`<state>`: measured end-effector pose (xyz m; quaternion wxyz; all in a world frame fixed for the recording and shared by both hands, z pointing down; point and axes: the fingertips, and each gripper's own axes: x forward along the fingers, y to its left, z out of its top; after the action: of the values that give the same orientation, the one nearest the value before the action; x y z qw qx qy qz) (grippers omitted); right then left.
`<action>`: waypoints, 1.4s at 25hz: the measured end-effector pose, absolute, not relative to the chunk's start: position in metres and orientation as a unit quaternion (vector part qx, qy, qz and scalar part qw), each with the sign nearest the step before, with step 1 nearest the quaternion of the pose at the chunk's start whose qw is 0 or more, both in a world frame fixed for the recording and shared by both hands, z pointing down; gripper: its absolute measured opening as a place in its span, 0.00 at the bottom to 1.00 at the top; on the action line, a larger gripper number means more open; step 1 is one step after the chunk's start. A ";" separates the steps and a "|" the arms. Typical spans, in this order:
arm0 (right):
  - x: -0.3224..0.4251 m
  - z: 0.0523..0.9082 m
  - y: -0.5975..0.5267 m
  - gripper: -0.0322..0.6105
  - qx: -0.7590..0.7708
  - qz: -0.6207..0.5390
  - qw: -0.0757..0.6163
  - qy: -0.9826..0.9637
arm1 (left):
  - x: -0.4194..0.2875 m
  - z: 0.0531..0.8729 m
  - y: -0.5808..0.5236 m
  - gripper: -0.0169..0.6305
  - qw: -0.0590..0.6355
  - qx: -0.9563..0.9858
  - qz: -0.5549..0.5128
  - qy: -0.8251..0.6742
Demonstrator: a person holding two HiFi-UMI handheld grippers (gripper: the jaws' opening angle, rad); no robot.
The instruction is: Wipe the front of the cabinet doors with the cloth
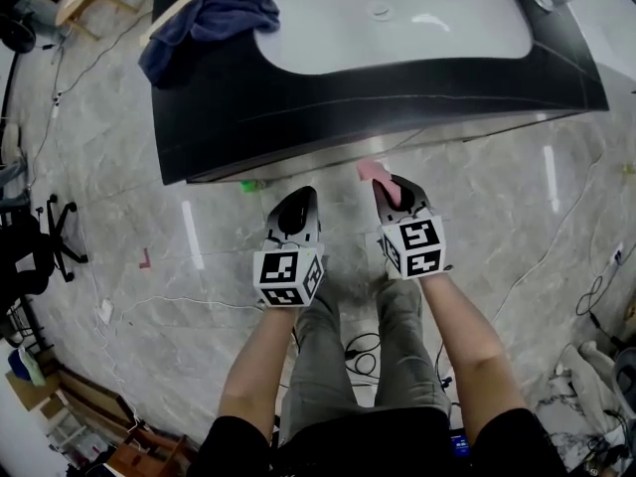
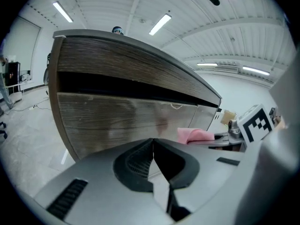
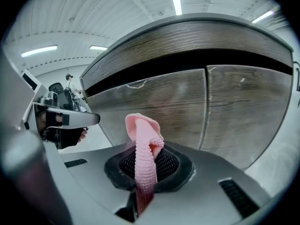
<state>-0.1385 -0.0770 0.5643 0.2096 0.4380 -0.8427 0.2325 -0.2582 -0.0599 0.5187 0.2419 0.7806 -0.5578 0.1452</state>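
Our right claw [image 3: 144, 168] pinches a pink cloth [image 3: 142, 142] near the cabinet doors [image 3: 183, 104] | our left claw [image 2: 153, 159] is closed, empty | we risk: narrow pinch, rubbing may tug cloth loose.

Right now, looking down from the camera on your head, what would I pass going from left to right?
Black chair → blue towel → left gripper → pink cloth

Bright, even light from ceiling strip lamps [image 3: 176, 1]; glare streaks on floor [image 1: 192, 235] & white countertop [image 1: 328, 28]. Both gripper views: strong fisheye, black corners; cabinet doors [image 3: 234, 111] sharp, fg soft.
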 end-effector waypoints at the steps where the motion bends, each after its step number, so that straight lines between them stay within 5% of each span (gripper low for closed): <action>1: -0.151 0.565 -0.073 0.11 0.431 0.233 0.212 -0.846 | -0.268 0.520 -0.056 0.04 0.243 0.778 0.147 -0.560; 24: -0.365 0.609 -0.050 0.11 0.313 0.221 0.249 -0.889 | -0.433 0.560 -0.009 0.04 0.264 0.727 0.162 -0.612; 35: -0.339 0.615 -0.069 0.11 0.328 0.216 0.252 -0.885 | -0.410 0.562 -0.026 0.04 0.265 0.737 0.158 -0.602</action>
<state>-0.3394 -0.0686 0.6145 0.2515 0.3282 -0.8845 0.2160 -0.4104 -0.0260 0.5622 0.2648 0.7365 -0.6019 0.1584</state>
